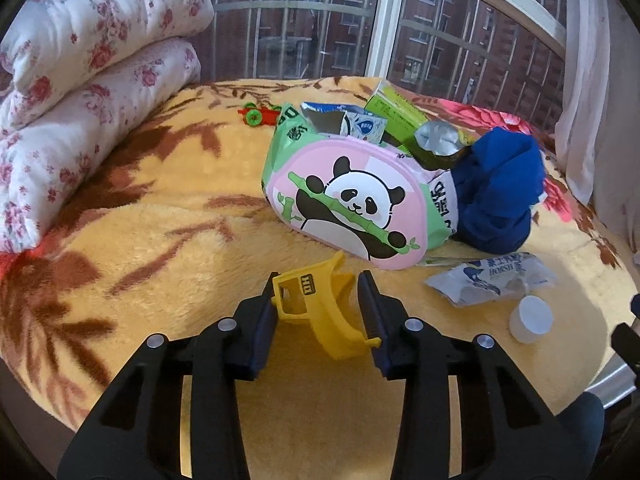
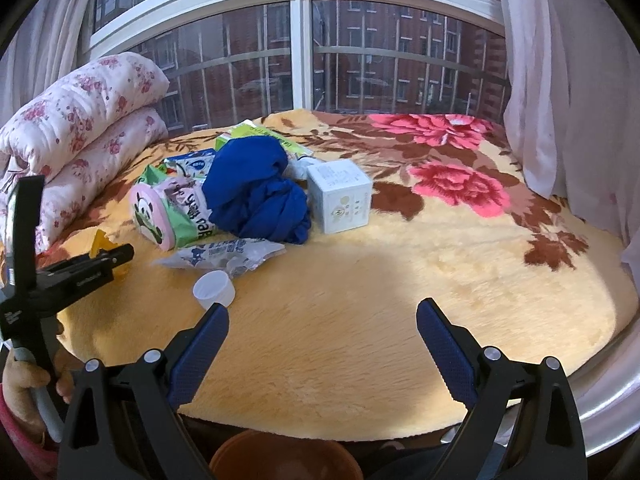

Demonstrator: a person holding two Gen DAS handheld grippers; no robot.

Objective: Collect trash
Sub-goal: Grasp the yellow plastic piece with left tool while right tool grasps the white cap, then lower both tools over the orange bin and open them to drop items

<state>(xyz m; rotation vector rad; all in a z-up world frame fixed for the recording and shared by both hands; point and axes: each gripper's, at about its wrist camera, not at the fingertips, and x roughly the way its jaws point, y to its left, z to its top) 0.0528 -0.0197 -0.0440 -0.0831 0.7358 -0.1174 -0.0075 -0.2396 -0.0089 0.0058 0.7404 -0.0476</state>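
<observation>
While left tongs (image 1: 320,316) straddle a yellow clip (image 1: 316,308), right tongs (image 2: 322,332) gape wide.

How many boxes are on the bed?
2. A white box stands right of the blue cloth. A green box lies behind the cloth, near the window. The pile may hide more.

Yellow clip (image 1: 316,312), pink panda-print pouch (image 1: 352,208), blue cloth (image 1: 500,196), white cap (image 1: 531,319), possibly silver-blue wrapper (image 1: 490,282).
</observation>
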